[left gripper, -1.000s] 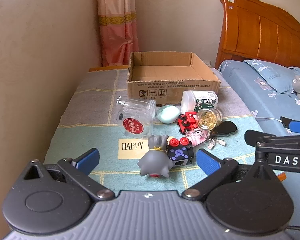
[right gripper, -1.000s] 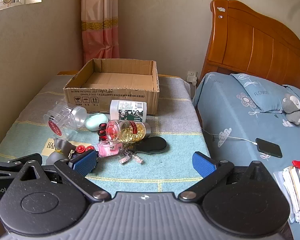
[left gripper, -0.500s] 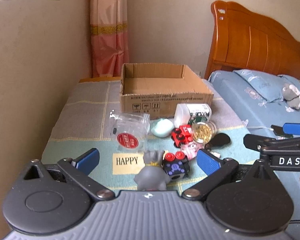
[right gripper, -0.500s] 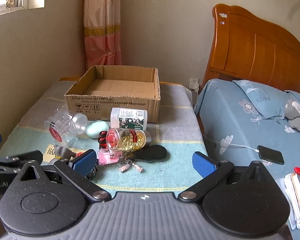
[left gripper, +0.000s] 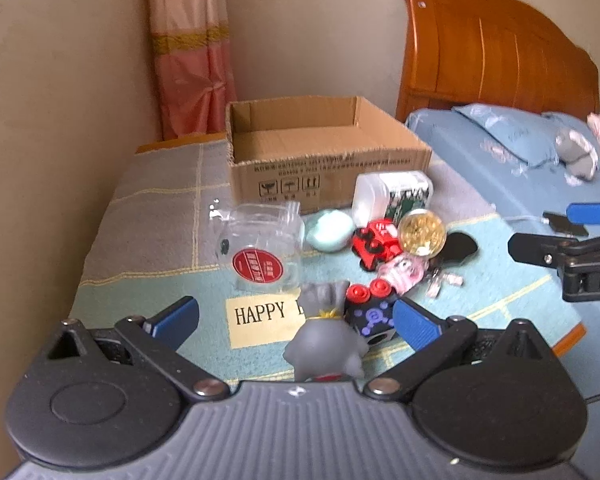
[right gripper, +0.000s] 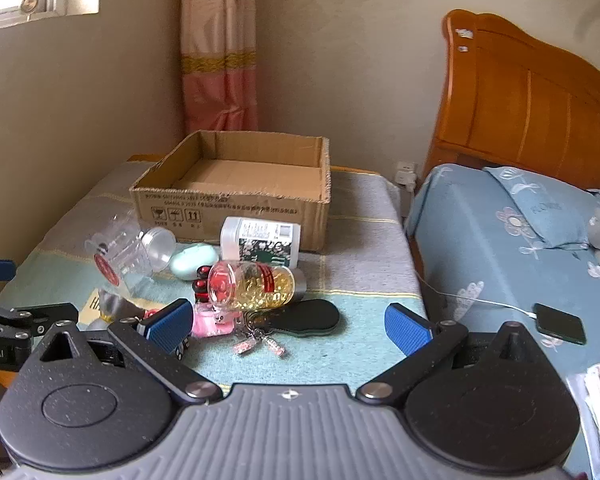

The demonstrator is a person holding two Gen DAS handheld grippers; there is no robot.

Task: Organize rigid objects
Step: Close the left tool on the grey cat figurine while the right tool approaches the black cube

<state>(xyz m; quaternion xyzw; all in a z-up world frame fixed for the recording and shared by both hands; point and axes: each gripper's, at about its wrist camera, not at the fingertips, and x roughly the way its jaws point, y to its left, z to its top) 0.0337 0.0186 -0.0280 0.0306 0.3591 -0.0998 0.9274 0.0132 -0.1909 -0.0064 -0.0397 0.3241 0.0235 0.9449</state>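
Item: grey figurine, upright near the table's front edge, probably between my left gripper's spread, empty fingers; right gripper, likewise spread, stood farther off.

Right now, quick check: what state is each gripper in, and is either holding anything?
Left gripper: open, holding nothing; the grey figurine sits between its fingers, ungripped.
Right gripper: open, holding nothing.

Cardboard box — open, upright, far ahead of both tongs. Clutter between: clear jar and capsule bottle on their sides, grey figurine nearest the left tongs.
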